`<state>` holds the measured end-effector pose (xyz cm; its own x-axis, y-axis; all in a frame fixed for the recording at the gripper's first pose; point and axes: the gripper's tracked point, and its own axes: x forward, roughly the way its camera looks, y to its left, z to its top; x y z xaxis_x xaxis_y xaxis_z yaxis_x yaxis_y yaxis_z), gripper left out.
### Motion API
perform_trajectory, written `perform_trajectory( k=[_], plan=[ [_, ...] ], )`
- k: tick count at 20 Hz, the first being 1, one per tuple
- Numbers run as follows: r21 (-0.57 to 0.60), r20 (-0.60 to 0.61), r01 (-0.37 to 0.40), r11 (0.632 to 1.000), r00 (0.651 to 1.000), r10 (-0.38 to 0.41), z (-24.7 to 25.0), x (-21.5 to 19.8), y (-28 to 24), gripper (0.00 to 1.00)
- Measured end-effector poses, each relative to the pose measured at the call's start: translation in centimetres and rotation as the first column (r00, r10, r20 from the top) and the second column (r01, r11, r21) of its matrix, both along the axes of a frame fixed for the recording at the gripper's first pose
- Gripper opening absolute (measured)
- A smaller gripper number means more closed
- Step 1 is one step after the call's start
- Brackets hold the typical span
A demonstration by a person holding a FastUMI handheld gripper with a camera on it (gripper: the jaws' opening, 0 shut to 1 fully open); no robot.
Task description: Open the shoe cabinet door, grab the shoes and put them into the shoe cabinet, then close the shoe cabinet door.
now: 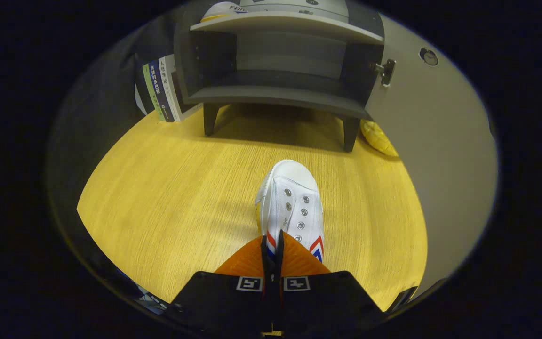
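Books point(160, 89) stand at far left on the wooden surface point(167, 188), leaning beside the shoe cabinet point(280, 94). I see the cabinet open, lower shelf bare; a second white shoe point(221, 10) sits on its upper shelf. My tool point(273, 247) has its fingers pressed nearly together, pinching the heel edge of the white shoe point(292, 202), toe aimed at the cabinet. The open door point(431, 141) stands at right, a yellow object point(379, 137) at its foot.
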<state>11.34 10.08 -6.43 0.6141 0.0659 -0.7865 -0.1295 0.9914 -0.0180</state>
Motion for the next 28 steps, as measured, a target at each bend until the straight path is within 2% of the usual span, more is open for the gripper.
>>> perform_trajectory(
  k=[5, 10, 13, 17, 23, 28],
  plan=[
    [0.043, 0.155, 0.016, 0.999, 0.988, -0.022, 9.3, 2.1, -0.2, 0.02],
    [0.029, 0.342, -0.012, 0.999, 0.94, 0.001, 19.6, 5.6, 0.4, 0.02],
    [0.062, 0.417, -0.011, 0.998, 0.909, -0.015, 25.1, 8.8, 0.8, 0.02],
    [0.063, 0.49, 0.009, 0.998, 0.871, -0.038, 30.8, 15.5, 0.5, 0.02],
    [0.03, 0.535, 0.042, 0.999, 0.843, -0.051, 35.3, 24.1, -0.1, 0.02],
    [-0.006, 0.495, 0.058, 0.998, 0.868, -0.047, 34.2, 29.9, -0.9, 0.01]
  ],
)
